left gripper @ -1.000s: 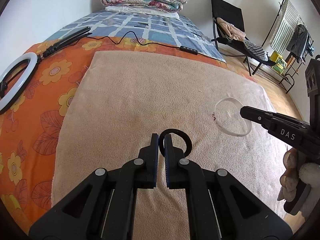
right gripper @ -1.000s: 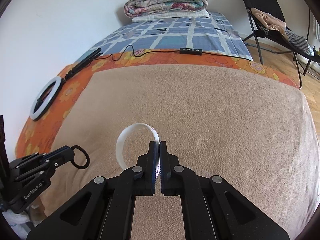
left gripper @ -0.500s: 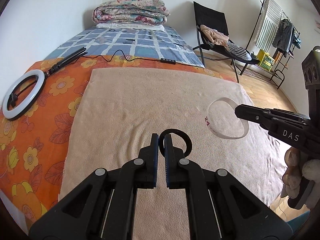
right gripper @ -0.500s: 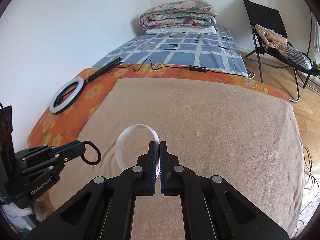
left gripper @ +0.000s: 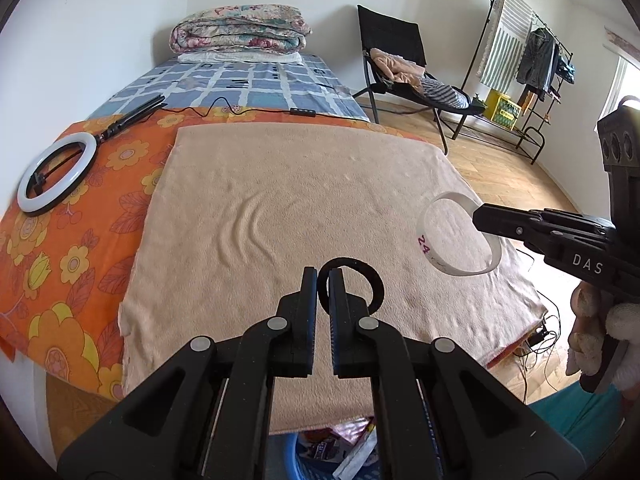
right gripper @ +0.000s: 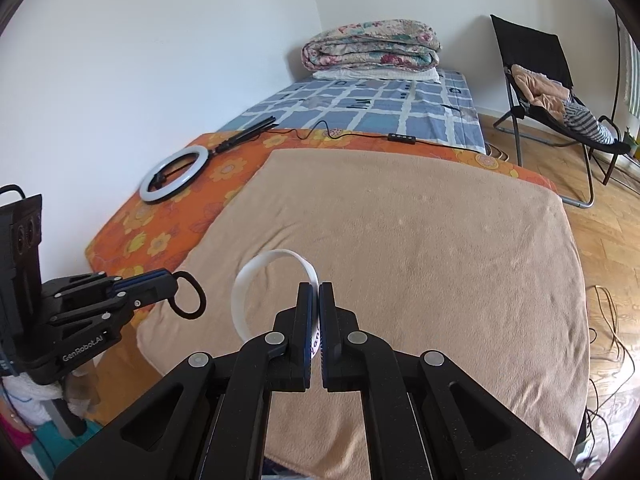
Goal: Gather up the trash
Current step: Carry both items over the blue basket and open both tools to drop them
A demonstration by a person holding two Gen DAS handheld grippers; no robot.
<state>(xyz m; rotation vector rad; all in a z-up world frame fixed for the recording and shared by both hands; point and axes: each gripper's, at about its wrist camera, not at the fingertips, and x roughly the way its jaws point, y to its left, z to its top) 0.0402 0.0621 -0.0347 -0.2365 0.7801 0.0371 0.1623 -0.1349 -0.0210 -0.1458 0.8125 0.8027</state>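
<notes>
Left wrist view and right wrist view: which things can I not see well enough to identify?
- Basket contents, left wrist view: the left gripper covers most of them, and the lower edge cuts them off.
- Writing on the white band, right wrist view: hidden between the right gripper's shut fingers.
- Items on the clothes rack, left wrist view: too small.
</notes>
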